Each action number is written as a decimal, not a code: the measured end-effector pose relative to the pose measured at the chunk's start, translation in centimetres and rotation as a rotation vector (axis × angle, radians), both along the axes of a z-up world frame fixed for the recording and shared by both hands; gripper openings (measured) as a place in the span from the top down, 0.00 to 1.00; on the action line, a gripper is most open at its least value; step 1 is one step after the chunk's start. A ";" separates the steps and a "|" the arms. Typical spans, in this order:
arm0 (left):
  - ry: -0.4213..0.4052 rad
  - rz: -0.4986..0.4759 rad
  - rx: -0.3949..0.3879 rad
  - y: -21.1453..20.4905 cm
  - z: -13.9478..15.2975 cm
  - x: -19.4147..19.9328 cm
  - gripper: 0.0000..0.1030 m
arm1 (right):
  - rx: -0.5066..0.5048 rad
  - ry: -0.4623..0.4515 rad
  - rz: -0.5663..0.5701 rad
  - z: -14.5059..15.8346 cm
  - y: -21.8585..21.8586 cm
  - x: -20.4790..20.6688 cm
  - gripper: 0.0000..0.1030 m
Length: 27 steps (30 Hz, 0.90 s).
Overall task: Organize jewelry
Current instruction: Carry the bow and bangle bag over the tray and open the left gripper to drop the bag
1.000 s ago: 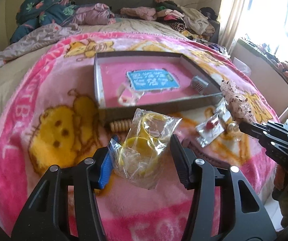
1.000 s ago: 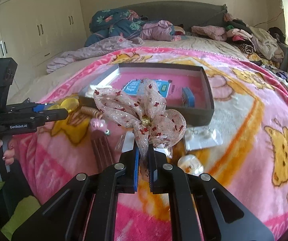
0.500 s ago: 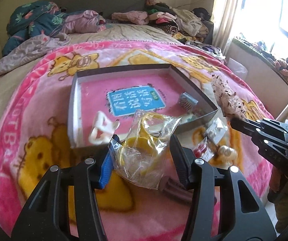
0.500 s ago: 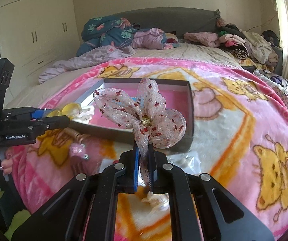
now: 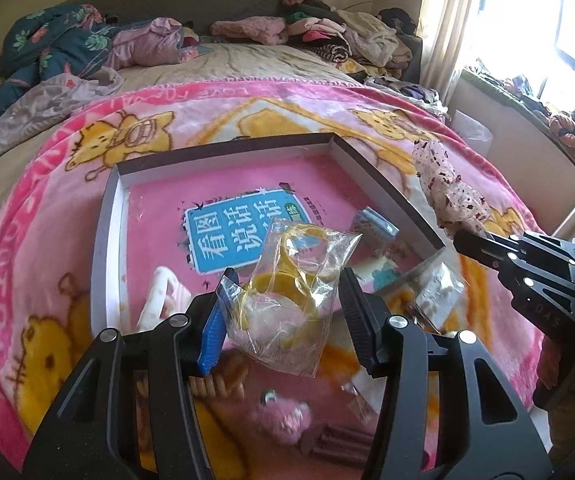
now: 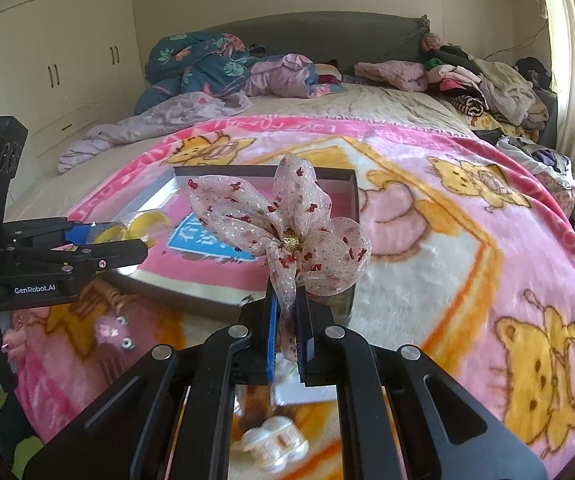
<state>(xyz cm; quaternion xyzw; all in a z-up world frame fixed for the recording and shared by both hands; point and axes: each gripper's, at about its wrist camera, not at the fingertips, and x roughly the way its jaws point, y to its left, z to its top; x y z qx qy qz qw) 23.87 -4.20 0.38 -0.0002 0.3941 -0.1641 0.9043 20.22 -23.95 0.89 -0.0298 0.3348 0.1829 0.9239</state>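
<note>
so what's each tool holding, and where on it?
Left tool: clear bag of yellow rings, pinched at its lower sides. Right tool: sheer ribbon bow, by its bottom tail.

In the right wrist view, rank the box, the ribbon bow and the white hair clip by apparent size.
1. box
2. ribbon bow, nearer the camera, so the gap is unsure
3. white hair clip, blurred and partly hidden by the right claw

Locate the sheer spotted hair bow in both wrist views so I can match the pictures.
Left wrist view: the hair bow is at the right edge, beyond the tray's right wall, sticking out of the right gripper.
Right wrist view: it sits at centre frame, pinched by its tail.
Shared landmark: the shallow tray with the blue label.
</note>
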 end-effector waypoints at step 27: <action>0.055 0.059 0.060 0.5 -3.7 5.3 0.57 | -0.056 0.099 0.031 -3.1 3.5 10.7 0.92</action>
